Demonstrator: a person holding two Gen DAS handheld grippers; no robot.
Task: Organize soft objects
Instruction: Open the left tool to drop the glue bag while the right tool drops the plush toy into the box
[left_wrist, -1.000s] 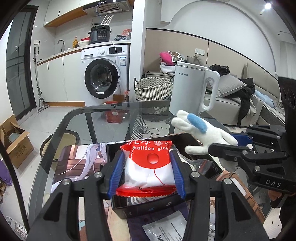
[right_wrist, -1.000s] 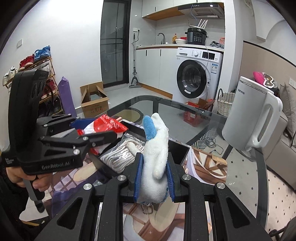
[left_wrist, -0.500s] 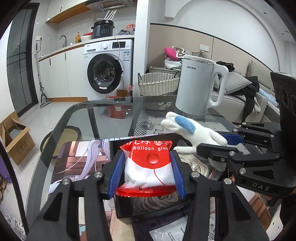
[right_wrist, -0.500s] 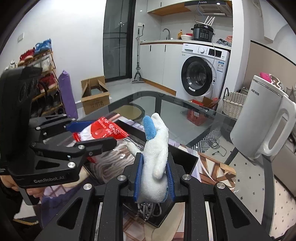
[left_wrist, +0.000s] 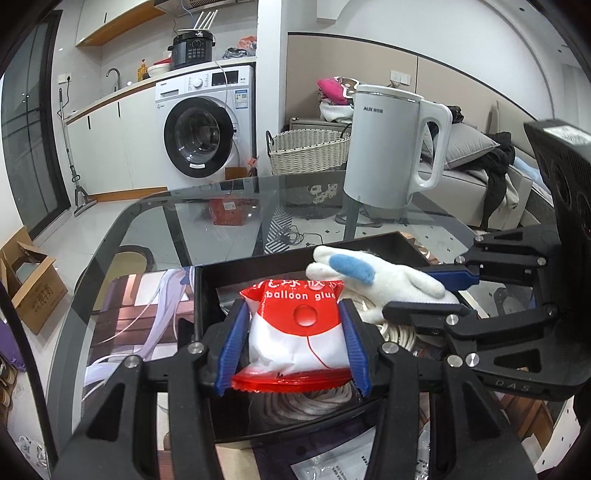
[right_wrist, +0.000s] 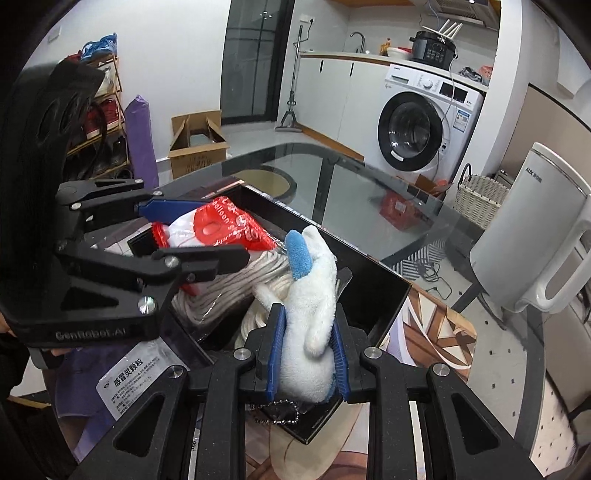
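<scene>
My left gripper (left_wrist: 293, 334) is shut on a red and white "balloon glue" packet (left_wrist: 299, 332) and holds it just above an open black box (left_wrist: 258, 264); the packet also shows in the right wrist view (right_wrist: 214, 230). My right gripper (right_wrist: 306, 345) is shut on a white plush toy with a blue ear (right_wrist: 312, 306), low over the same black box (right_wrist: 384, 291). The plush also shows in the left wrist view (left_wrist: 369, 277). Coiled white rope (right_wrist: 236, 278) lies inside the box under both objects.
A white electric kettle (left_wrist: 391, 147) stands on the glass table (left_wrist: 207, 221) behind the box. An illustrated mat (left_wrist: 140, 310) lies under the box. A white sachet (right_wrist: 129, 380) lies in front of the box. A washing machine and a wicker basket stand on the floor beyond.
Both grippers have come down and forward over the black box, still holding the packet and the plush. The box and rope now fill more of both views.
</scene>
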